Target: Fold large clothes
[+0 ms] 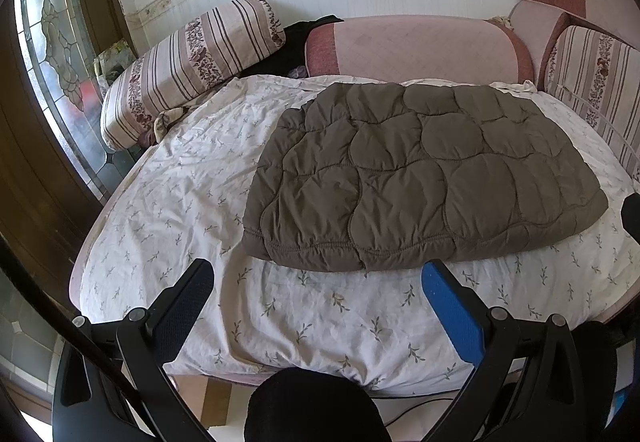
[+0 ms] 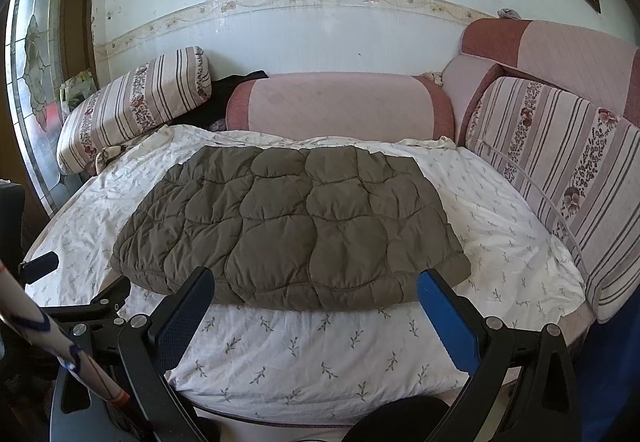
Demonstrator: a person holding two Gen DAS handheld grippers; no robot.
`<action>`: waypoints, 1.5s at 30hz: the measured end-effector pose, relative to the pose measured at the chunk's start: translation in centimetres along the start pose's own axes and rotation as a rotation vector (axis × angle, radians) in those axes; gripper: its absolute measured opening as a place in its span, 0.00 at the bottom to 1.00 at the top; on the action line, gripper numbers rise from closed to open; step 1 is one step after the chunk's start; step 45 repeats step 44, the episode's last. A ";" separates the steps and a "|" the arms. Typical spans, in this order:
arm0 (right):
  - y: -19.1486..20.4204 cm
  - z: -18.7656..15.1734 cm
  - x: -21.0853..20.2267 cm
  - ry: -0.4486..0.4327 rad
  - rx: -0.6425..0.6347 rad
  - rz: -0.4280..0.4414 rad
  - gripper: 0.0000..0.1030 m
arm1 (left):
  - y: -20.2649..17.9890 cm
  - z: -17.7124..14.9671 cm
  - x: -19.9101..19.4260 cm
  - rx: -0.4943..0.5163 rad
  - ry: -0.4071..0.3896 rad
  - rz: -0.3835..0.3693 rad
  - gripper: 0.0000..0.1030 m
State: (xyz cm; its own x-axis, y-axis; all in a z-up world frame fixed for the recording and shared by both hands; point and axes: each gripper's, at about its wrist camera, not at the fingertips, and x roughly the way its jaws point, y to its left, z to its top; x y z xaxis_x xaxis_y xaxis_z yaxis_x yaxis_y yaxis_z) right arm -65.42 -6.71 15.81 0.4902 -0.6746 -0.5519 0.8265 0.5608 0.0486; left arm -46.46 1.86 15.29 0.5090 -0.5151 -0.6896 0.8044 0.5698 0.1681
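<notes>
A brown quilted jacket (image 1: 420,177) lies folded into a puffy rectangle on the bed (image 1: 168,201), just beyond both pairs of fingers. Left gripper (image 1: 318,276) and right gripper (image 2: 316,284) are spread wide, empty.

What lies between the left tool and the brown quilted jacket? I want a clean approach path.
Only bare white floral bedsheet separates the open left tool from the brown quilted jacket, as the left wrist view shows.
</notes>
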 end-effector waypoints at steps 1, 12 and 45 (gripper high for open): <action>0.0 0.0 0.0 0.001 0.001 -0.001 1.00 | -0.1 0.0 0.0 0.001 0.000 0.001 1.00; 0.3 -0.3 0.1 0.007 0.000 -0.005 1.00 | 0.2 -0.3 0.3 0.000 0.006 -0.001 1.00; 0.2 -0.6 -0.8 -0.003 -0.001 0.010 1.00 | 0.9 -0.5 -0.1 -0.024 -0.006 -0.062 1.00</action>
